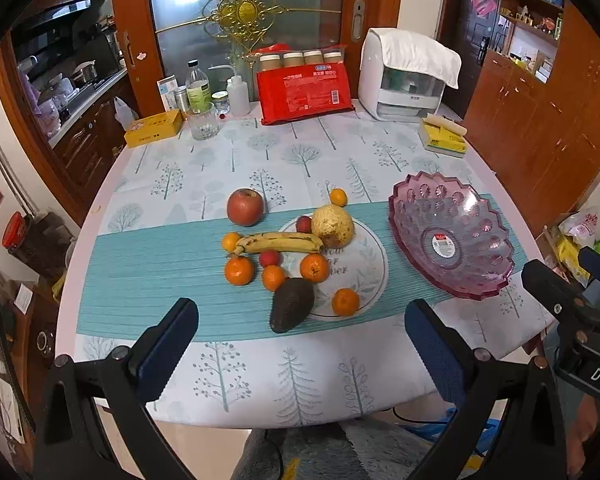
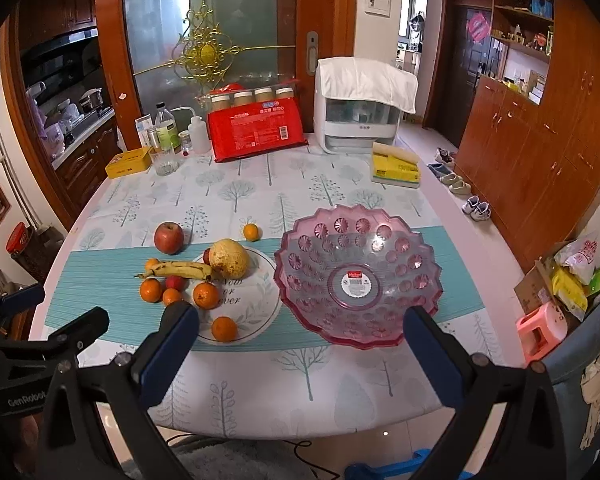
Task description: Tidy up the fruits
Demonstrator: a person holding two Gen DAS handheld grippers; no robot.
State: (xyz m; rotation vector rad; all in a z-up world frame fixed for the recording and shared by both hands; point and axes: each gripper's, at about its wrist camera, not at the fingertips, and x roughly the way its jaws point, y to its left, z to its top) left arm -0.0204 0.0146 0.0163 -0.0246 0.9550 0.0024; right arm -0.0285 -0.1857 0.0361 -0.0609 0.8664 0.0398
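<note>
Both grippers idle at the near table edge. My left gripper (image 1: pixel 301 322) has its jaws spread wide, nothing between them; avocado (image 1: pixel 291 309) just ahead, banana (image 1: pixel 280 242), apple (image 1: pixel 245 207) and pear (image 1: pixel 333 226) further out. Right gripper (image 2: pixel 300 330) is equally wide, empty; pink bowl (image 2: pixel 320 316) straight ahead, nothing in it, fruits to its left.

The pink bowl (image 2: pixel 358 280) looks like glossy see-through plastic with faceted dimples (paper sticker in the middle). The tablecloth (image 1: pixel 260 376) is matt printed fabric, and the teal mat (image 1: pixel 148 276) is finely ribbed. The avocado (image 1: pixel 291 309) has dull, pebbly skin, while the apple (image 1: pixel 245 207) is smooth and shiny. The cabinets (image 2: pixel 540 160) are polished wood.
</note>
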